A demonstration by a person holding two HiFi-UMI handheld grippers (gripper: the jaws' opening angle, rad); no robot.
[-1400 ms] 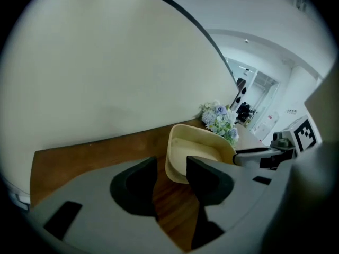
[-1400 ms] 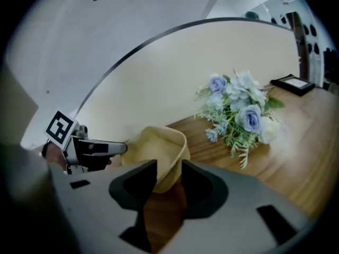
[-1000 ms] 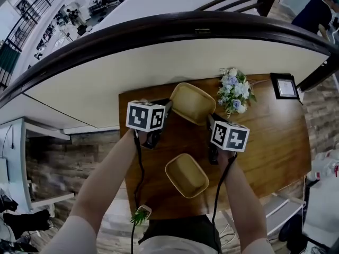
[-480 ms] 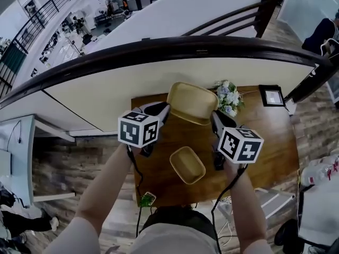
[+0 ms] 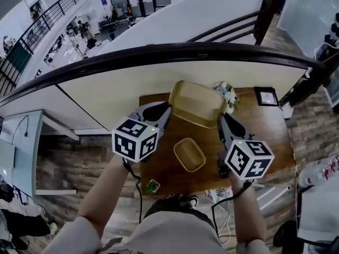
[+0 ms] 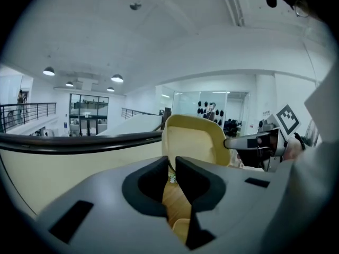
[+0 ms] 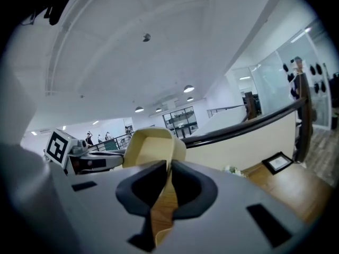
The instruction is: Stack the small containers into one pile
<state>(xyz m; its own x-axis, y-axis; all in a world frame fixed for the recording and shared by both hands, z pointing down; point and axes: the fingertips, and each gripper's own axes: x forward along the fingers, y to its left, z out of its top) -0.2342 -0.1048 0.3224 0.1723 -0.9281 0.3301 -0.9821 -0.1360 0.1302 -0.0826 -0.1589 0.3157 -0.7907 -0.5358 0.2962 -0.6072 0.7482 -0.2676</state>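
Grip: my left gripper (image 5: 167,109) and right gripper (image 5: 222,118) clamp the large tan container's (image 5: 197,102) rim.
Progress: nothing stacked; small tan container (image 5: 189,154) waits beneath it.

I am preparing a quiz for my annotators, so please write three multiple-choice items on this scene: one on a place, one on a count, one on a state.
1. Where is the smaller container?
A. on the wooden table
B. inside another container
C. on the floor
2. How many yellow containers are in view?
A. one
B. two
C. four
3. The larger container is:
A. lying flat on the table
B. gripped by the left tool and the right tool
C. gripped by one tool only
Key: 1 A, it sits alone on the wood; 2 B, one large and one small; 3 B, each tool's jaws pinch its rim.
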